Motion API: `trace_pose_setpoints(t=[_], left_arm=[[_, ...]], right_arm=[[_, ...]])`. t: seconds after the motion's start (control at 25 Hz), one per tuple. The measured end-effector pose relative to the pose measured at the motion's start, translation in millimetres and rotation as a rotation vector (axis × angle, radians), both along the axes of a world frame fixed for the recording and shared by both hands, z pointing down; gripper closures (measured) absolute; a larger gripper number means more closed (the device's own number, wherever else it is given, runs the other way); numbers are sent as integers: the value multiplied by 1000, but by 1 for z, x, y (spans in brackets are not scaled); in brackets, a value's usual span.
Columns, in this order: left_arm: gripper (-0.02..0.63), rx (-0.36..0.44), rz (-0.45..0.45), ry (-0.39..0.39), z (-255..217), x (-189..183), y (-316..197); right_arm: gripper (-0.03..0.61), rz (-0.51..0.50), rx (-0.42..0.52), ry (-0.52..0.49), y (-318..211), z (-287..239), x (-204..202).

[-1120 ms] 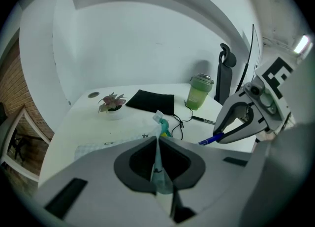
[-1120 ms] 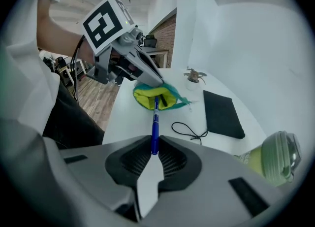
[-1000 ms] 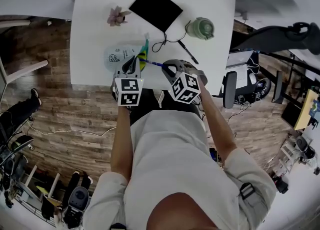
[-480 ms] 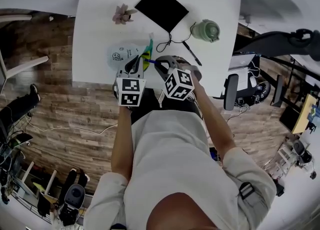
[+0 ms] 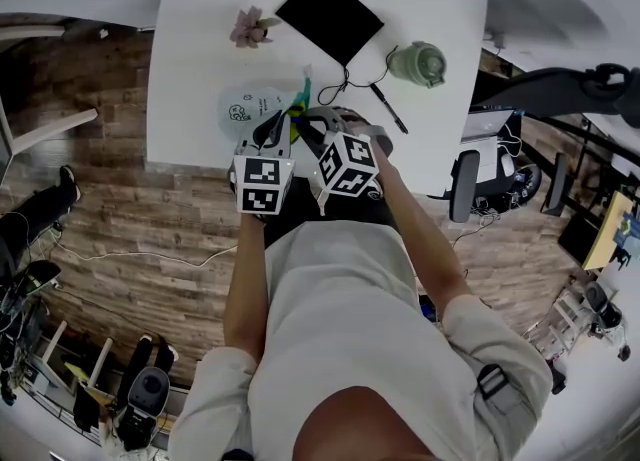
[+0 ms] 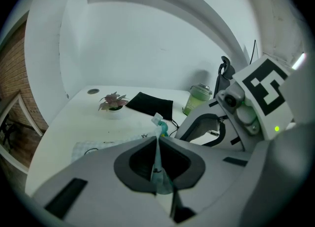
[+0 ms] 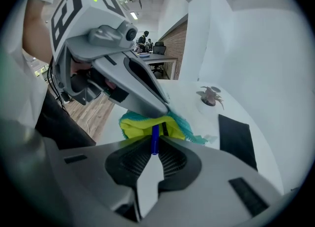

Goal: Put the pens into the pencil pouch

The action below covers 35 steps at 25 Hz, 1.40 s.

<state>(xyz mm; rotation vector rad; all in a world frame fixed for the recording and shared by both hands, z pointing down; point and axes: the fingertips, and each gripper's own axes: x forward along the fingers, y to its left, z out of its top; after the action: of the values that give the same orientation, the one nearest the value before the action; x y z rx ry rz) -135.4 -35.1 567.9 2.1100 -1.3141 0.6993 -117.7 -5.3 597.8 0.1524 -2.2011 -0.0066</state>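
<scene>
Right gripper view showed the right gripper (image 7: 153, 148) clamping a blue pen (image 7: 155, 140), its tip hidden in the pouch (image 7: 132, 125) that the left gripper (image 6: 158, 152) pinched.

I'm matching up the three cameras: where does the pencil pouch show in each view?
Head view: pencil pouch, upper half, left of centre.
Left gripper view: pencil pouch, lower centre, a thin edge-on strip.
Right gripper view: pencil pouch, left of centre, yellow with teal trim.
Shared landmark: pink potted plant.

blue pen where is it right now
Centre of the right gripper view: the blue pen is clamped by the right gripper, far end at the mouth of the pencil pouch the left gripper holds.
</scene>
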Motion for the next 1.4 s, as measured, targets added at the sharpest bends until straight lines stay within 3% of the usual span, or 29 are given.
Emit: trace_pose_setpoints(t=[0.32, 0.68, 0.96, 1.4], left_arm=[[609, -1, -6, 32, 1, -2, -1], [609, 0, -5, 35, 1, -2, -1], [609, 6, 28, -7, 0, 0, -1], [609, 7, 90, -94, 8, 5, 0]], right_arm=[[532, 6, -11, -40, -1, 8, -22], [524, 52, 6, -53, -2, 13, -21], [457, 79, 6, -58, -3, 8, -15], [459, 214, 23, -88, -13, -8, 20]])
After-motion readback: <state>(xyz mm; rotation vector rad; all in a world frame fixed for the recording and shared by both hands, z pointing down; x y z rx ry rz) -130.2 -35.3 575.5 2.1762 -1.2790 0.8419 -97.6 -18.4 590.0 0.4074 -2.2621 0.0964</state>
